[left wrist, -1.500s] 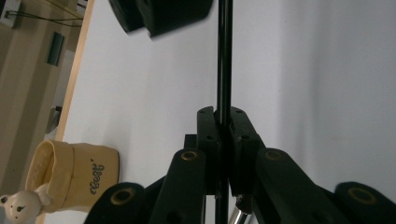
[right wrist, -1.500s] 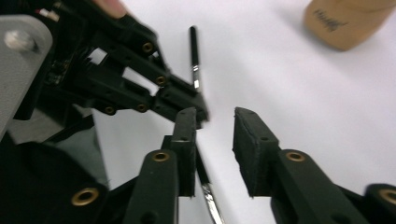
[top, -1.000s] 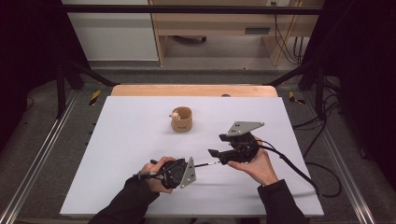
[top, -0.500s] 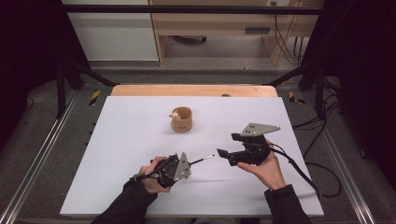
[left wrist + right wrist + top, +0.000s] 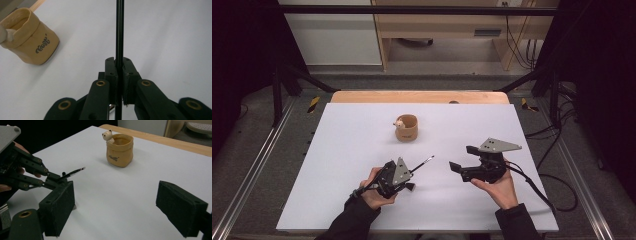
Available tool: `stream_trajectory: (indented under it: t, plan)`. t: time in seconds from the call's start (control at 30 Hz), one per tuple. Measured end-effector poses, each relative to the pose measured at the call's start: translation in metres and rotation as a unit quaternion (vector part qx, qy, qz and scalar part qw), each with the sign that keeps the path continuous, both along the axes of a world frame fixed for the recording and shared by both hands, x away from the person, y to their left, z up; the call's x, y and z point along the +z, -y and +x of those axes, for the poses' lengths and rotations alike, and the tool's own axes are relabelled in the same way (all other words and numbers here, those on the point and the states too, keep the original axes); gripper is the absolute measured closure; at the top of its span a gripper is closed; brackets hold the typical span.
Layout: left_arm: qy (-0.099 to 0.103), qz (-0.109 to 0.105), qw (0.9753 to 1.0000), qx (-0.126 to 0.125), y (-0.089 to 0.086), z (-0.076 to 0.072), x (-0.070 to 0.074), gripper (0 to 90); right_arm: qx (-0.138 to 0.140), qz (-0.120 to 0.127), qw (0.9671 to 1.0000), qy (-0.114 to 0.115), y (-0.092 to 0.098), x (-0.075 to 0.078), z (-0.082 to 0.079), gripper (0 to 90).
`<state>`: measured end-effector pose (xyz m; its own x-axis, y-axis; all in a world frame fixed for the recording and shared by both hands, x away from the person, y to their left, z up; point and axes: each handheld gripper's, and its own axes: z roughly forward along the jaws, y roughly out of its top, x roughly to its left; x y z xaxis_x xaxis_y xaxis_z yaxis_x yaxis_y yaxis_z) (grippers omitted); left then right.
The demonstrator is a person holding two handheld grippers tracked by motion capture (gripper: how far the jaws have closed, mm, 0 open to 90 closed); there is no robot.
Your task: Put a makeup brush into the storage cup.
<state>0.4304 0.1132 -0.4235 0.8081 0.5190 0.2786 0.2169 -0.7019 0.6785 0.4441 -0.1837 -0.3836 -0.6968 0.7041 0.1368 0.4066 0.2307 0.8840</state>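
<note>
- Biggest change vs a sec ago: the two grippers have parted. Earlier the right gripper (image 5: 460,169) sat w/ its tips almost touching the left gripper (image 5: 408,176) at lower centre of the high view; now it's off to lower right, well apart.
- Right jaws now spread wide, nothing btwn them; right gripper view shows the two pads far apart w/ bare counter (image 5: 352,145) in the gap.
- Left jaws clenched on the thin black rod (image 5: 423,162); left gripper view has it pinched dead centre btwn the pads (image 5: 111,72), shaft (image 5: 119,30) running straight up out of frame.
- Meaning, as I read it: looks like a handover just done, rod now solely w/ left hand (image 5: 371,192). Right hand (image 5: 499,187) free. Likely next: carry rod to the pouch, tip first.
- Pouch (image 5: 406,128): tan, soft-sided, rolled rim, open top, upright at centre of high view, just above the rod tip but apart from it. Small print on its front, too small to read. Little pale bear figure (image 5: 107,135) at its rim, left side.
- Rod: slim, dark, straight, pen- or brush-like; tip (image 5: 79,169) lighter/shiny in right gripper view, points up-right toward pouch. Held off the counter, tilted.
</note>
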Motion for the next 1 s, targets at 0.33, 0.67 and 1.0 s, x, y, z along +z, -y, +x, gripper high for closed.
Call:
stream_trajectory:
  t: [0.33,0.67,1.0]
  plan:
    - [-0.005,-0.048,0.9982,0.035,0.001,-0.002,-0.001,84.4,-0.008,0.018,0.9998,-0.003,-0.007,-0.007,-0.001,11.9]
    - [-0.002,-0.089,0.9937,0.068,0.000,-0.003,0.000,84.4,-0.021,0.055,0.9983,-0.008,-0.010,-0.015,0.001,10.4]
    - [-0.013,-0.120,0.9888,0.088,0.001,-0.003,0.001,84.4,-0.035,0.074,0.9965,-0.017,-0.016,-0.019,0.002,13.8]
